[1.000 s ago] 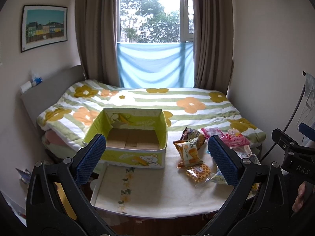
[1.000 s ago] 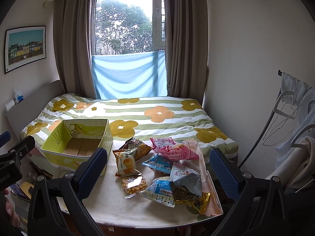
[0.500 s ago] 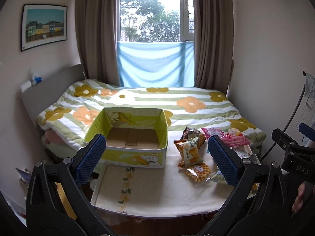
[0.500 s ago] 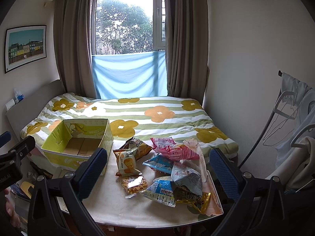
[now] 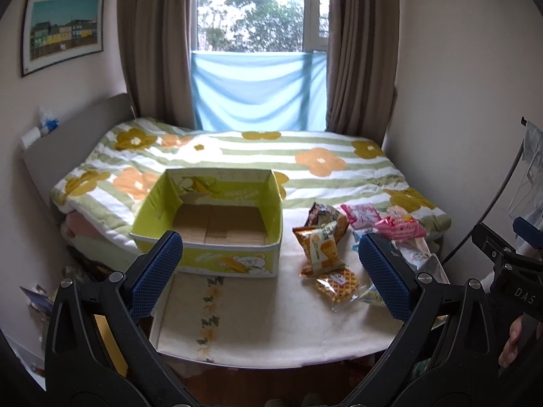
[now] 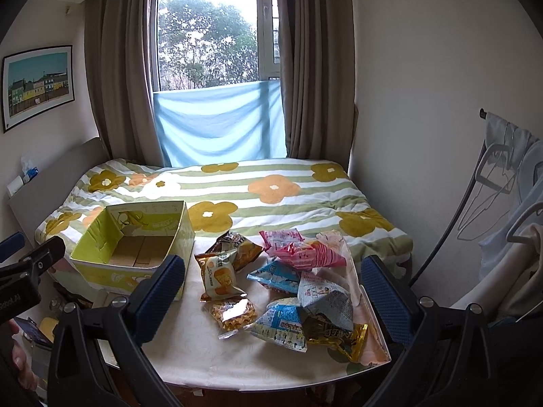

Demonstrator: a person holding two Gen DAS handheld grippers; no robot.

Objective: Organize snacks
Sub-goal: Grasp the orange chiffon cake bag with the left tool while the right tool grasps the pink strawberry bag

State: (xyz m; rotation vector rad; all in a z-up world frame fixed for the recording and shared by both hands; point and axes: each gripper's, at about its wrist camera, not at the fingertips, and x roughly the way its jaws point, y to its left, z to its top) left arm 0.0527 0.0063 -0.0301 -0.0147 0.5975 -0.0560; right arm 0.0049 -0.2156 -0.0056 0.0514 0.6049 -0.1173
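An empty green and yellow cardboard box stands at the table's far left. To its right lies a pile of snack packets: an orange packet, a clear waffle packet, pink packets, blue and white packets and a dark gold one. My left gripper hovers open above the table's near edge, in front of the box. Over the pile, my right gripper is open too. Neither holds anything.
The cream table stands against a bed with a flowered quilt. A clothes rack with hangers is on the right. A person's fingers show at the right edge of the left wrist view.
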